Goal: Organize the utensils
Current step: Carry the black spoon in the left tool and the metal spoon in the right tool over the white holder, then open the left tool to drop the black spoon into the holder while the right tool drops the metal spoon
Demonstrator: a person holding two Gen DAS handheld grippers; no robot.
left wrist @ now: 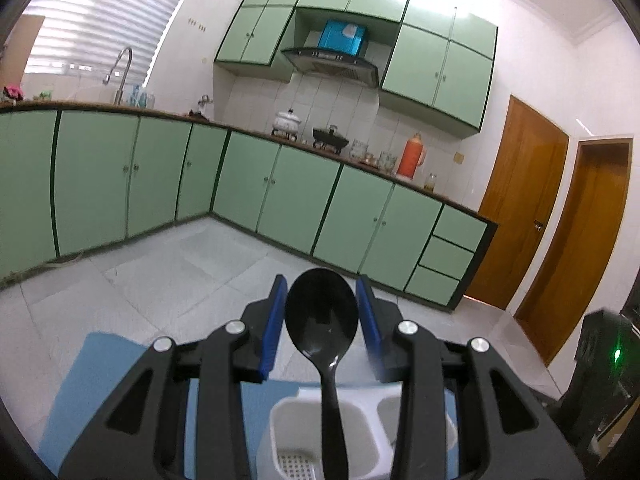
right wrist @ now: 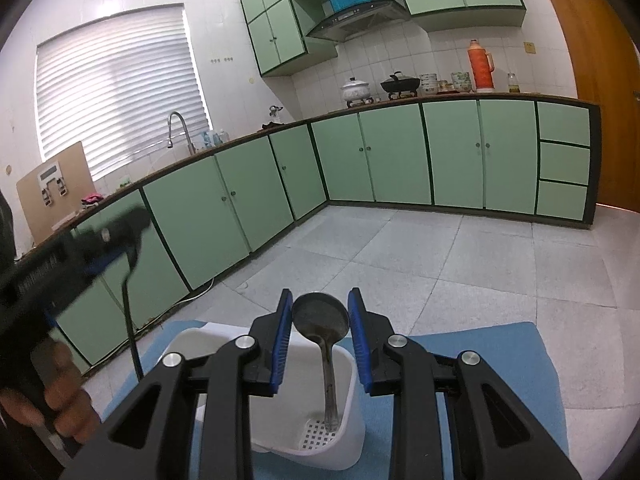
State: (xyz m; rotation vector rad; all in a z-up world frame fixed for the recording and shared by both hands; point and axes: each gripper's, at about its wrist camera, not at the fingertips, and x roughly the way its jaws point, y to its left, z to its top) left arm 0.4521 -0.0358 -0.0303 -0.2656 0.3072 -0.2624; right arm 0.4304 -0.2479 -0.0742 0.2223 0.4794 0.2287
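Observation:
My left gripper [left wrist: 322,316] is shut on a black plastic spoon [left wrist: 322,312], its blue pads pressing both sides of the bowl. The handle hangs down in front of a white two-compartment utensil holder [left wrist: 280,412]; its end is out of view. From the right wrist view, the left gripper [right wrist: 108,248] sits up at the left and the black spoon's handle [right wrist: 127,304] dangles beside the holder [right wrist: 352,392]. My right gripper [right wrist: 320,320] is shut on a metal spoon [right wrist: 320,314] by its bowl. That handle's tip rests on the perforated floor of the holder's right compartment.
The holder stands on a blue mat [right wrist: 480,360] over a grey tiled floor. Green cabinets [right wrist: 400,152] line the far walls, with pots and an orange thermos [right wrist: 480,66] on the counter. A person's hand [right wrist: 60,400] grips the left tool. A black device with a green light [left wrist: 612,356] stands at right.

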